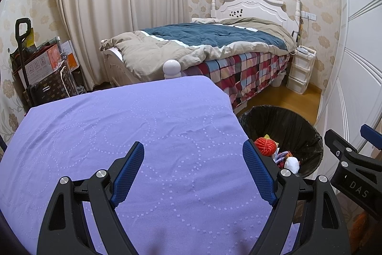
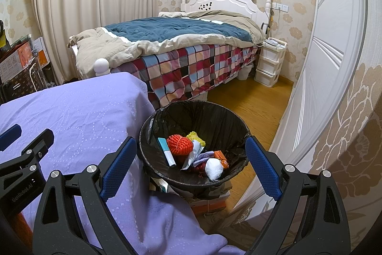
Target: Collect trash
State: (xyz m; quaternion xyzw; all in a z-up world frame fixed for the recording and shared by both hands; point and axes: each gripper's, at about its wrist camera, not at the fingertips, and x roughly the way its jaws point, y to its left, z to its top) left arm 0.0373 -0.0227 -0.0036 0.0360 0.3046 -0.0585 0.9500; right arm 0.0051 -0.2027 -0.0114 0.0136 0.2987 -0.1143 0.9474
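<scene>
— Two grippers, both holding anything?
— No. The left gripper (image 1: 193,171) is spread wide over the purple cloth (image 1: 119,126); the right gripper (image 2: 191,165) is spread too, framing the black-lined bin (image 2: 152,128) at lower centre.
— What's in the bin?
— One red net ball (image 2: 179,144), one yellow net (image 2: 196,137), one teal tube (image 2: 166,151), one white wad (image 2: 213,169), some wrappers.
— Any writing?
— "DAS" at the left view's lower right; "GenRobot.AI" at the right view's lower left.
</scene>
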